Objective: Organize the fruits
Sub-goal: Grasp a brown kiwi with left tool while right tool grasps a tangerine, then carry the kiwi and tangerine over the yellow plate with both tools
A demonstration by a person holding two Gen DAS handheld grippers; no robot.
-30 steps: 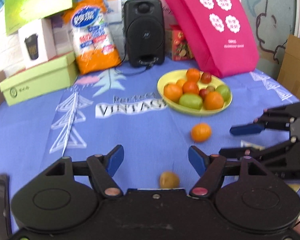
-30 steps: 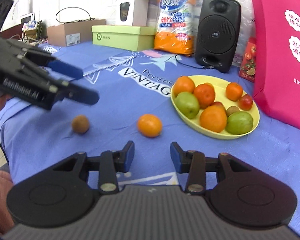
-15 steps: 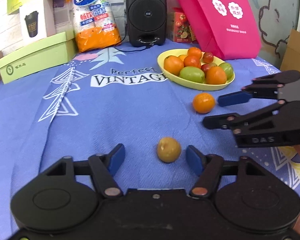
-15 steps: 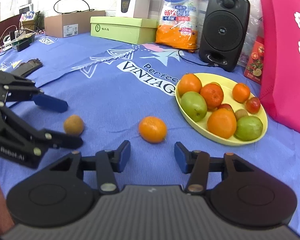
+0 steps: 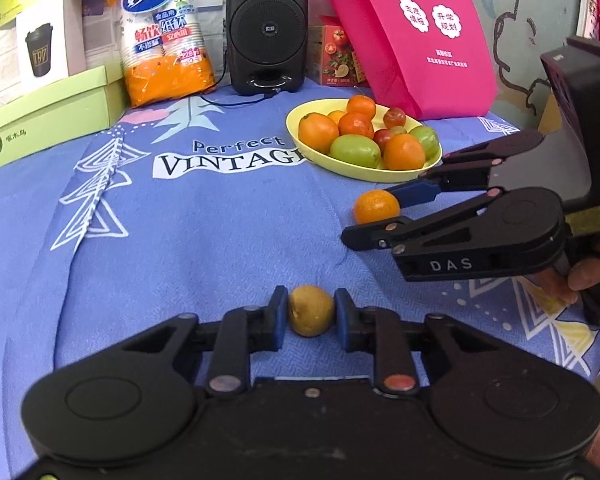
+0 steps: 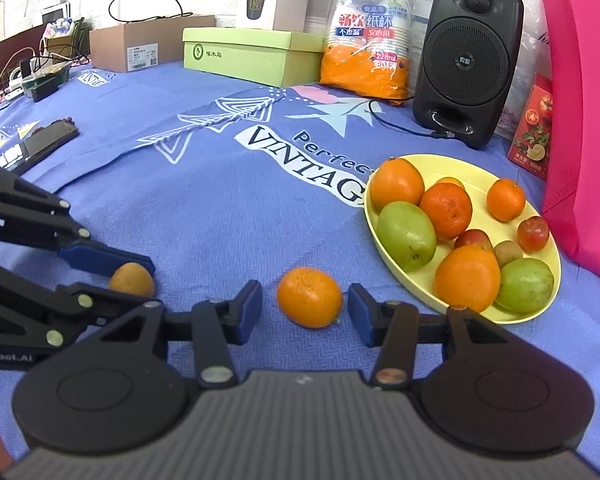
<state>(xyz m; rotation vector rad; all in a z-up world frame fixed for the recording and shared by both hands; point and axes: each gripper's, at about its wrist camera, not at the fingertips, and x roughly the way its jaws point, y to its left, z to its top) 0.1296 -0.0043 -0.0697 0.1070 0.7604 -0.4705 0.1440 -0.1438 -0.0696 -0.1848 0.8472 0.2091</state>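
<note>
A small yellow-brown fruit (image 5: 311,310) lies on the blue tablecloth; my left gripper (image 5: 311,316) is shut on it, pads touching both sides. It also shows in the right wrist view (image 6: 132,279) between the left gripper's fingers. A loose orange (image 6: 309,297) lies on the cloth between the open fingers of my right gripper (image 6: 305,312), untouched; it also shows in the left wrist view (image 5: 376,207). A yellow plate (image 6: 420,284) holds several oranges, green fruits and small red ones; it also shows in the left wrist view (image 5: 356,172).
A black speaker (image 5: 266,26), an orange cup pack (image 5: 162,36), a green box (image 5: 48,116) and a pink bag (image 5: 412,32) stand along the back. A phone (image 6: 40,146) lies at the left.
My left gripper moved forward around the yellow-brown fruit and closed on it. My right gripper moved forward so the loose orange sits between its open fingers.
</note>
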